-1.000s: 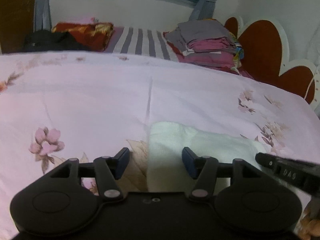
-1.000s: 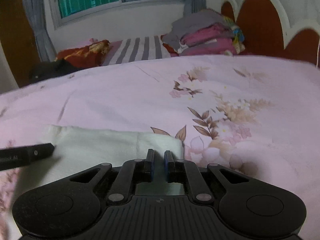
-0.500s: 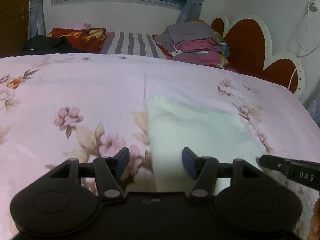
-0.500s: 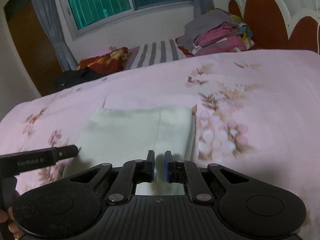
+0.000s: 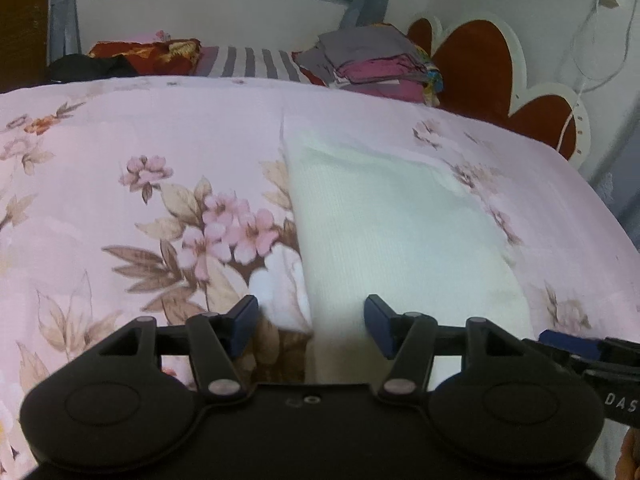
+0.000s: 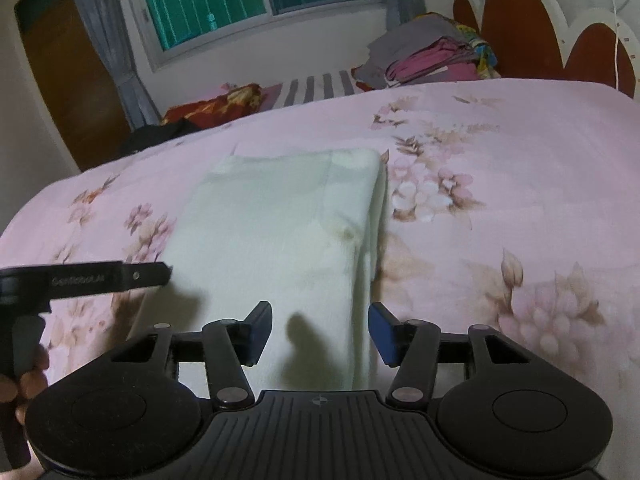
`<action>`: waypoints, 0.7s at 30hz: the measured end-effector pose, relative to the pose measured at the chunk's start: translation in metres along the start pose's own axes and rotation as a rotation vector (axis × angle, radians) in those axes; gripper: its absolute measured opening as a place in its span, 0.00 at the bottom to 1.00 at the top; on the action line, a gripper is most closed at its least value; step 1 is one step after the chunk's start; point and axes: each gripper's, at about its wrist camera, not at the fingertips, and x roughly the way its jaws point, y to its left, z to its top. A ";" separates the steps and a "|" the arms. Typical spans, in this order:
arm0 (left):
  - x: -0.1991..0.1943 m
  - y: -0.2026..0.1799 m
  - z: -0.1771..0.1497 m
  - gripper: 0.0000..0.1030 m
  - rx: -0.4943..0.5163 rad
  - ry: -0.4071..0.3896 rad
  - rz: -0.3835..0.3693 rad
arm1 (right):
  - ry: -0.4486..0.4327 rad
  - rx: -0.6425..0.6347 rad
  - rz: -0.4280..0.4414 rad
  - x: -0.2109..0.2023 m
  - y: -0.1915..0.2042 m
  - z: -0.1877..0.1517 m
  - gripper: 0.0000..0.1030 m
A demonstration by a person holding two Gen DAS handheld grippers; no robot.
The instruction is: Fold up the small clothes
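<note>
A pale cream folded garment lies flat on the pink floral bedspread; it also shows in the right wrist view. My left gripper is open and empty, above the garment's near left edge. My right gripper is open and empty, above the garment's near right edge. The right gripper's tip shows at the lower right of the left wrist view. The left gripper's body shows at the left of the right wrist view.
A stack of folded grey and magenta clothes sits at the head of the bed by the red scalloped headboard. A striped pillow, a red patterned cloth and a dark garment lie along the far edge under the window.
Both grippers have risen and drawn back from the garment. The right gripper was shut at the garment's near edge and now stands open. The garment lies flat and folded.
</note>
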 end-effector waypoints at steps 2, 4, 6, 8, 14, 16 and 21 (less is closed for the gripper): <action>0.002 -0.001 -0.006 0.56 0.005 0.012 -0.006 | 0.021 0.004 0.006 -0.002 0.002 -0.009 0.36; 0.005 -0.002 -0.010 0.56 0.007 0.021 -0.010 | 0.035 0.006 -0.003 -0.001 0.004 -0.017 0.35; 0.006 -0.004 -0.014 0.56 0.008 0.026 -0.018 | 0.049 0.008 -0.006 0.001 0.006 -0.022 0.35; 0.007 -0.007 -0.017 0.55 0.014 0.034 -0.032 | 0.051 -0.012 -0.017 0.002 0.009 -0.024 0.35; 0.006 -0.029 -0.025 0.49 0.086 0.046 -0.059 | 0.070 -0.037 -0.052 0.003 0.006 -0.027 0.04; 0.004 -0.033 -0.027 0.50 0.087 0.054 -0.076 | 0.043 -0.068 -0.091 -0.005 0.007 -0.026 0.04; 0.005 -0.032 -0.034 0.57 0.095 0.066 -0.070 | 0.082 -0.046 -0.110 0.005 -0.003 -0.036 0.04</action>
